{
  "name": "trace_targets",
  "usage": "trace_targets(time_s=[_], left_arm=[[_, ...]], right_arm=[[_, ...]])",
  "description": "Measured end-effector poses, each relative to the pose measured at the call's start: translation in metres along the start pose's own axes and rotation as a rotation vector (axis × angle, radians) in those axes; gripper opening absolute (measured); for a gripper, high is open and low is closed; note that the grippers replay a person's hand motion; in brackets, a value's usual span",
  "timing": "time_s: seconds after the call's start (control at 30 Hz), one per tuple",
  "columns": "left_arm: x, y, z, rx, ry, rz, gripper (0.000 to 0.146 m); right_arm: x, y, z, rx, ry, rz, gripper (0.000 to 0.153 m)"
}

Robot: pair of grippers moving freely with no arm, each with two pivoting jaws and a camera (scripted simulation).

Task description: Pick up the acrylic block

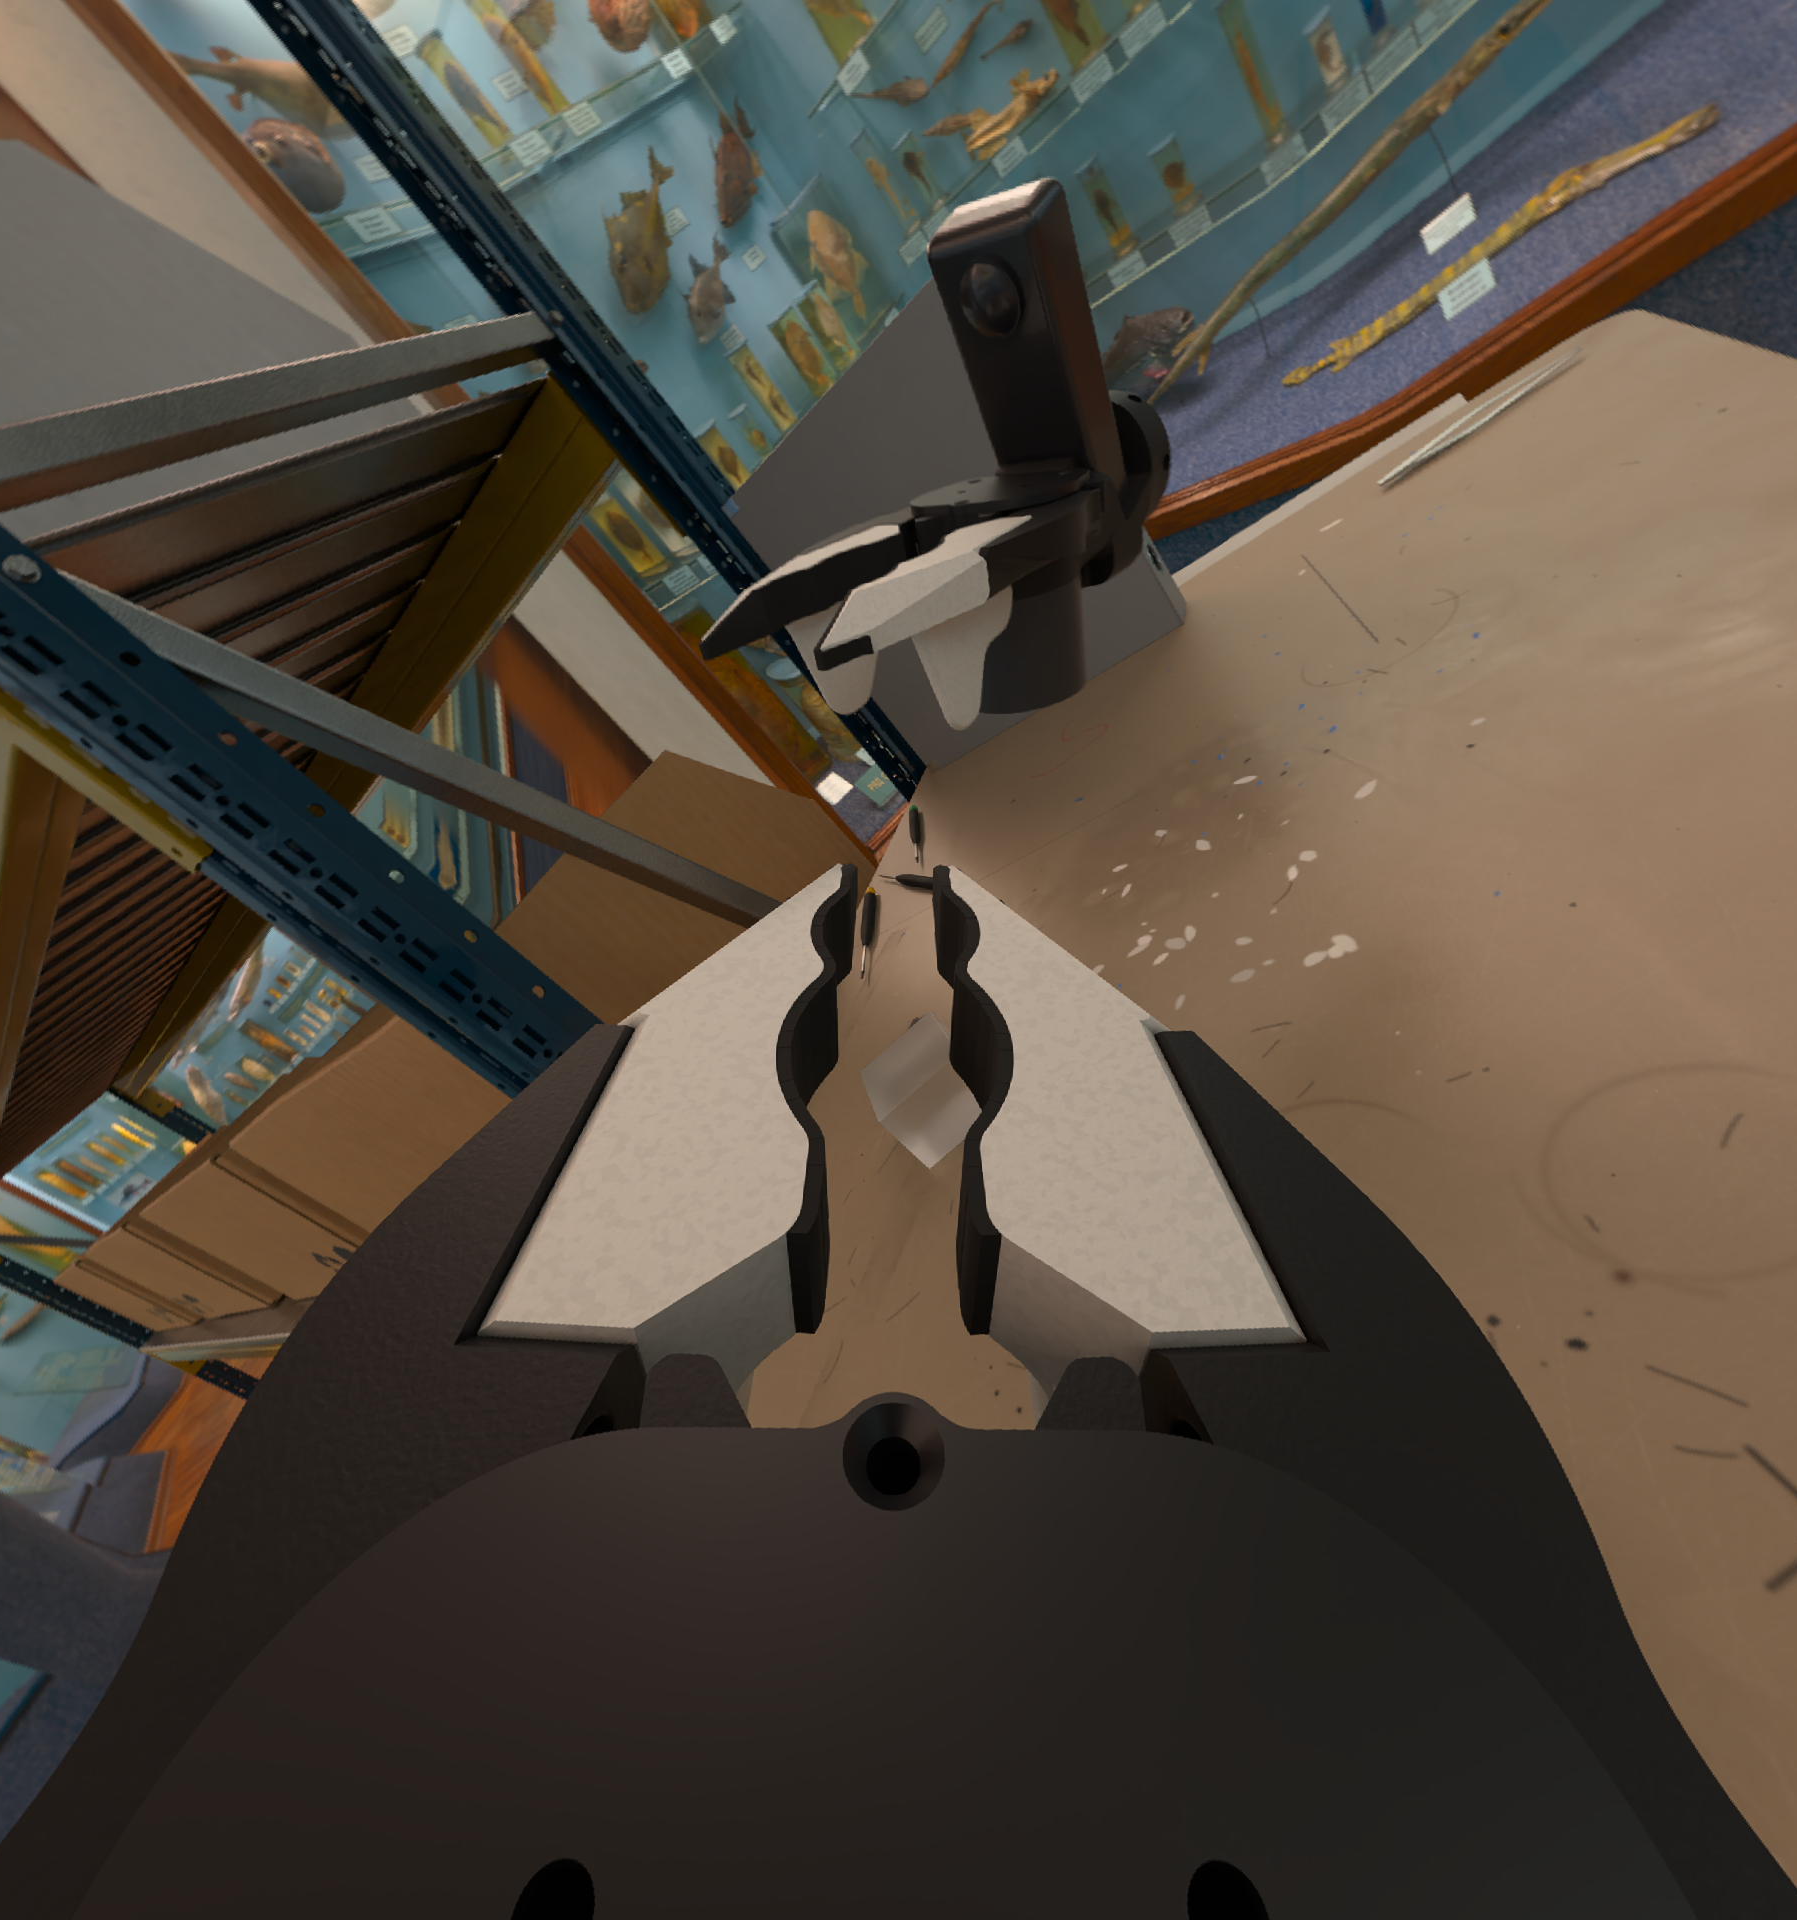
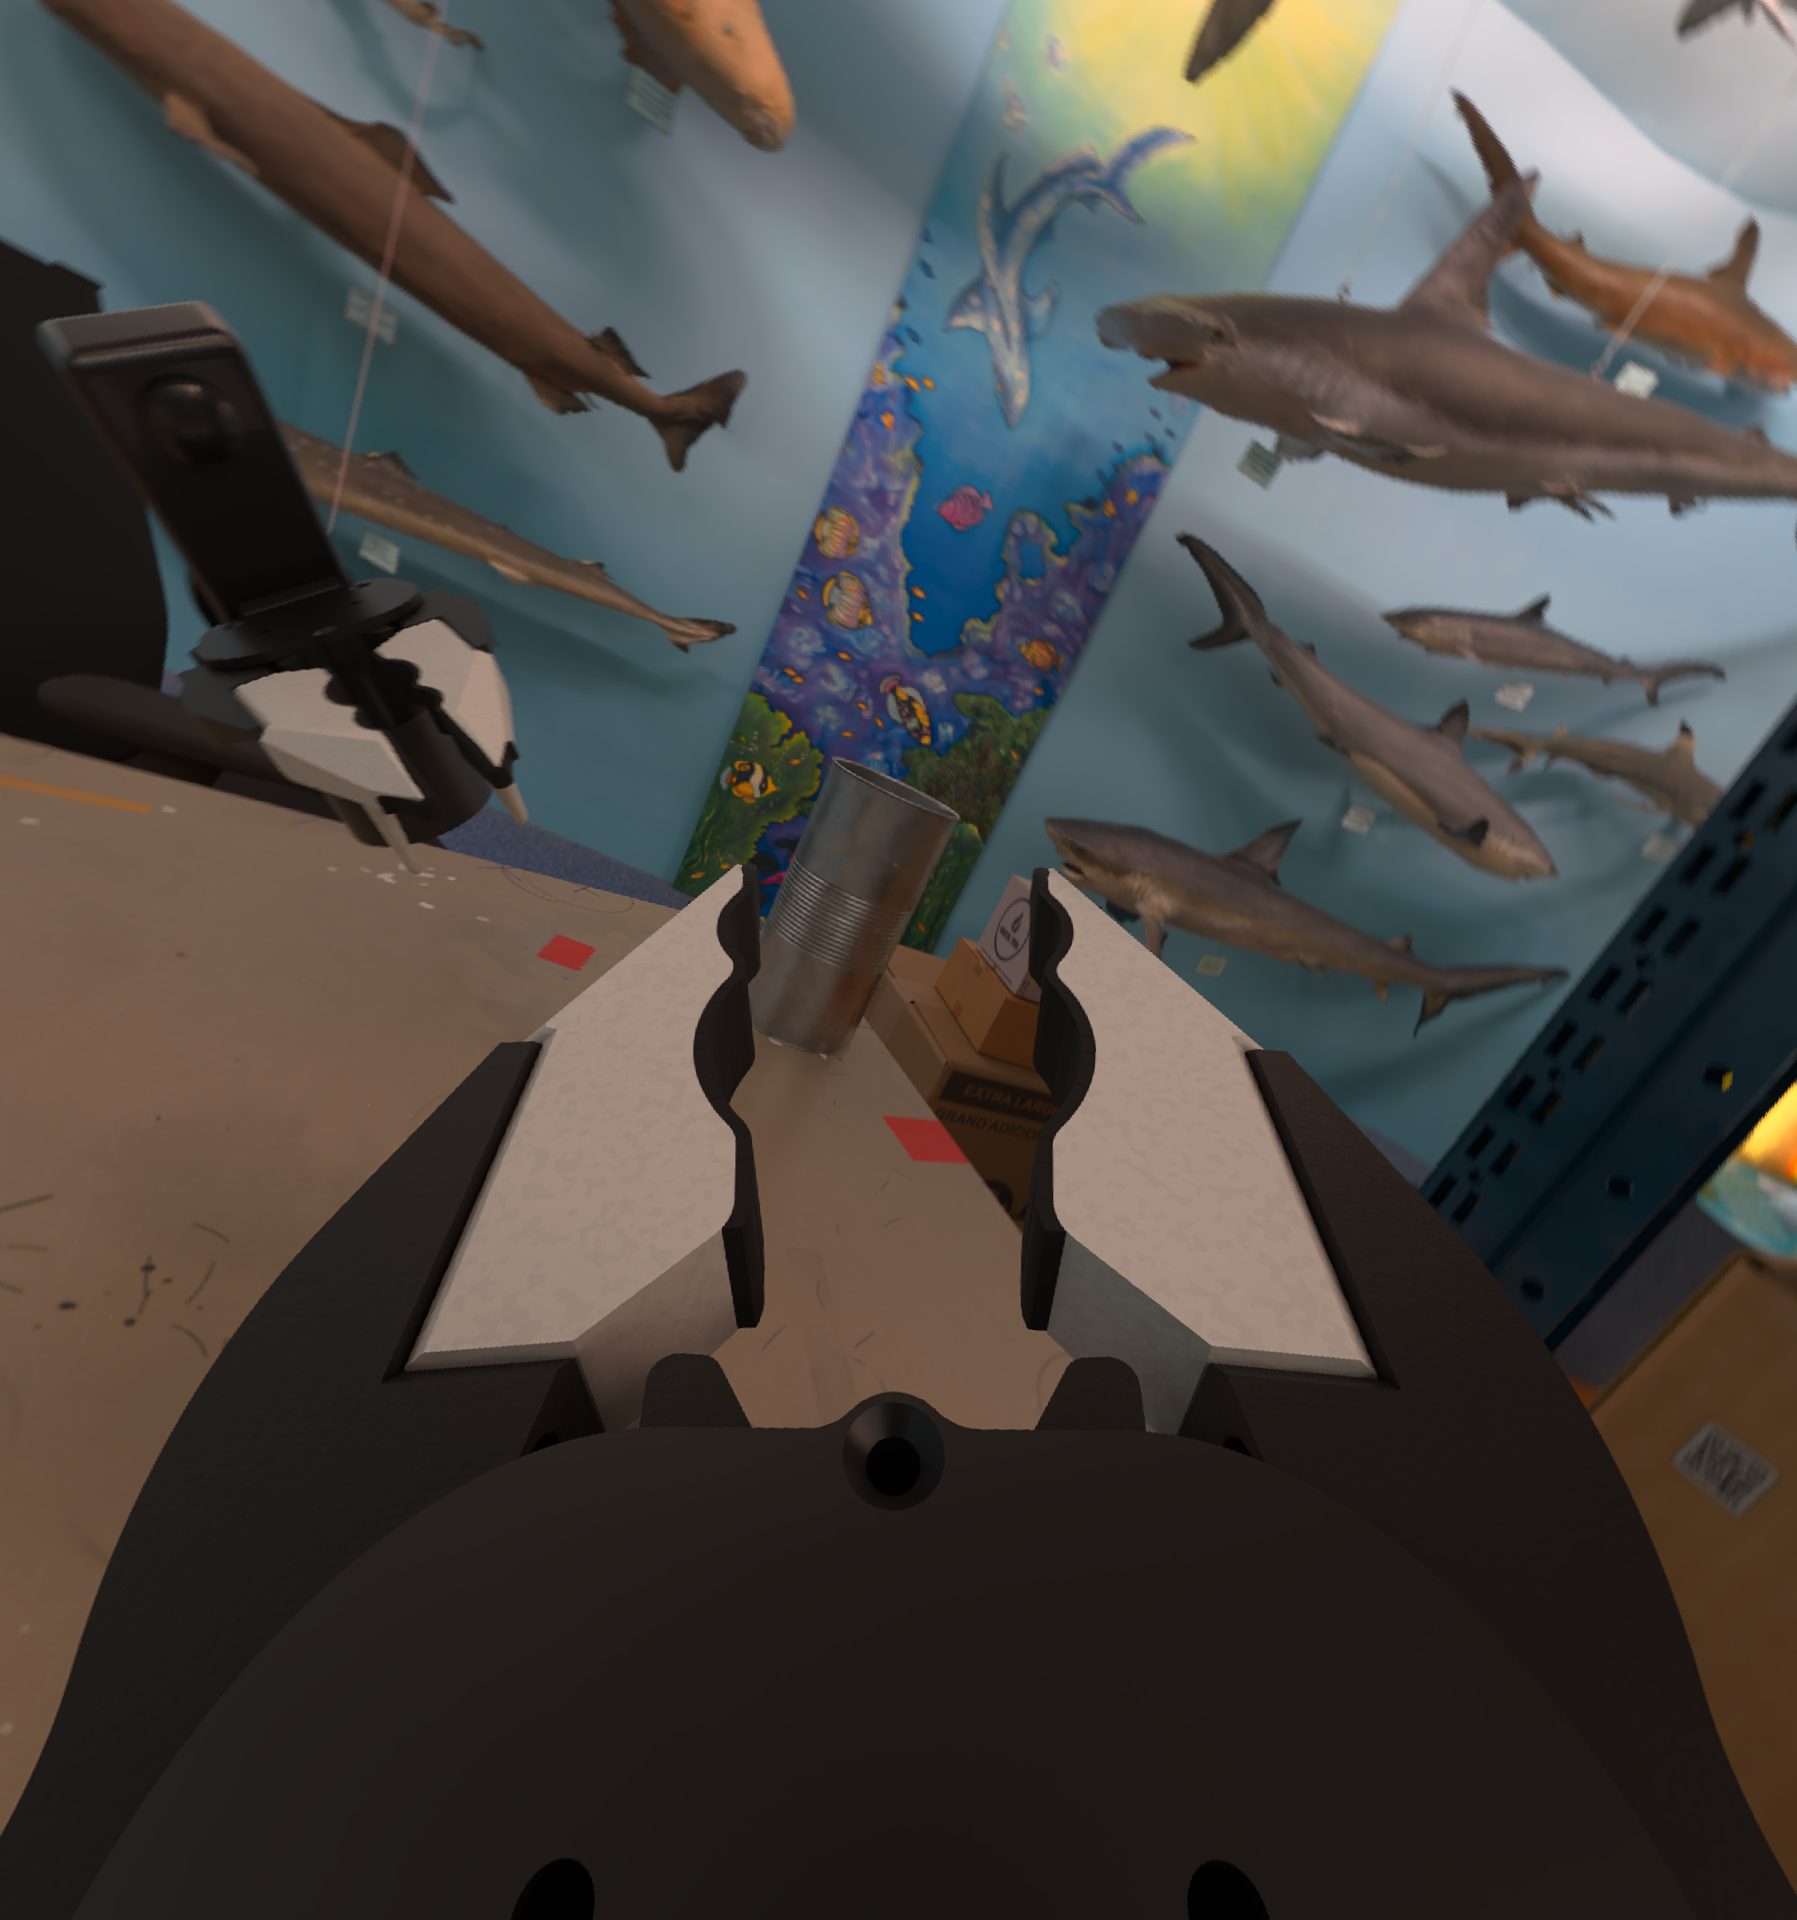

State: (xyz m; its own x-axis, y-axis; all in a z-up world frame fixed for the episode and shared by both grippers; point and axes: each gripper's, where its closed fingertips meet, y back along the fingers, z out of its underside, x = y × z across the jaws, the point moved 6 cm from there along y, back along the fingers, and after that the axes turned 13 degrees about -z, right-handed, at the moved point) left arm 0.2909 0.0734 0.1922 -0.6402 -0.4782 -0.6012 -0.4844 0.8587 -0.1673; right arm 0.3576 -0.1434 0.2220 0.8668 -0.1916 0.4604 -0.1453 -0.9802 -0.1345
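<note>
Metal can [image 2: 852, 925] upright on table [image 2: 198, 1039]; contents not visible.

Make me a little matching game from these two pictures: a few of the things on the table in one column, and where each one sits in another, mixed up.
Things:
1. acrylic block
2. metal can
3. small dark pins
4. red square

Places:
A. standing upright just beyond the right gripper
B. flat on the table between the right gripper's fingers
C. between the left gripper fingers, near their middle
D. lying near the left gripper's fingertips, by the table's far edge

Pairs: 1-C, 2-A, 3-D, 4-B
</note>
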Motion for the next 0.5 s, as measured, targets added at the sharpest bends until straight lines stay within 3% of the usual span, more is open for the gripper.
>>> trace_targets(time_s=[0.1,0.27,0.5], left_arm=[[0.000,0.001,0.002,-0.007,0.017,-0.024,0.014],[0.000,0.004,0.004,-0.019,0.023,-0.032,0.014],[-0.001,0.010,0.008,-0.018,0.044,-0.041,0.014]], right_arm=[[0.005,0.000,0.015,-0.053,-0.114,0.042,0.065],[0.005,-0.003,0.047,-0.242,-0.274,0.010,0.099],[0.000,0.003,0.096,-0.458,-0.521,-0.136,0.116]])
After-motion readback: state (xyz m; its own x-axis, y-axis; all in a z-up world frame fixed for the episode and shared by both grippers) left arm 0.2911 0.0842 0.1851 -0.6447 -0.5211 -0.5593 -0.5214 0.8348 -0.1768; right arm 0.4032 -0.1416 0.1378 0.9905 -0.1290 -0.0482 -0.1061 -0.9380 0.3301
